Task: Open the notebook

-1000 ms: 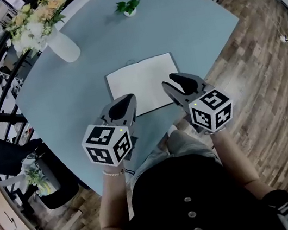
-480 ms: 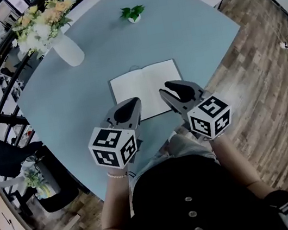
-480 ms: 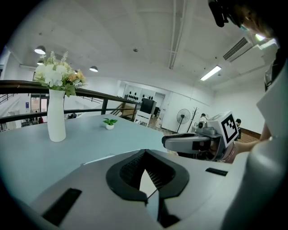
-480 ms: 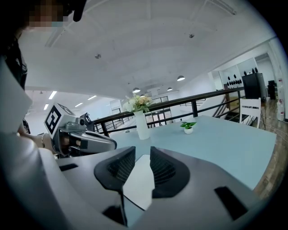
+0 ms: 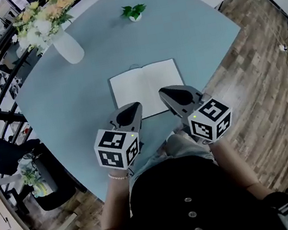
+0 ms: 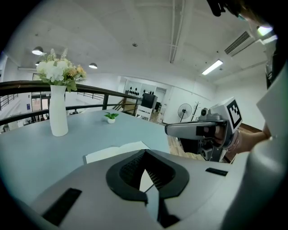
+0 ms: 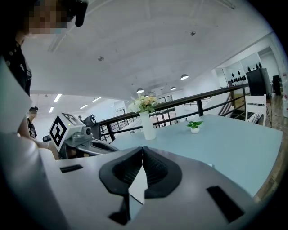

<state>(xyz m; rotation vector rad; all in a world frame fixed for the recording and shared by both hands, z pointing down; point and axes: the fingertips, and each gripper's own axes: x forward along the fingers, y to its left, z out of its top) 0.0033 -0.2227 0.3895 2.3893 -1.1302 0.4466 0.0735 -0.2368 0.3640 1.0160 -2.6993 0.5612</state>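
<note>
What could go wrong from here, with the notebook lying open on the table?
The right gripper, fingers shut and empty, hangs over the notebook; dipping could crease or drag a page. The notebook lies near the table edge, so a pull toward the person may slide it off. The left gripper is close; they could knock.

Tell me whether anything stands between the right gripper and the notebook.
Nothing visible does. The right gripper, jaws shut, hangs at the near edge of the notebook; the vase and potted plant stand beyond it.
</note>
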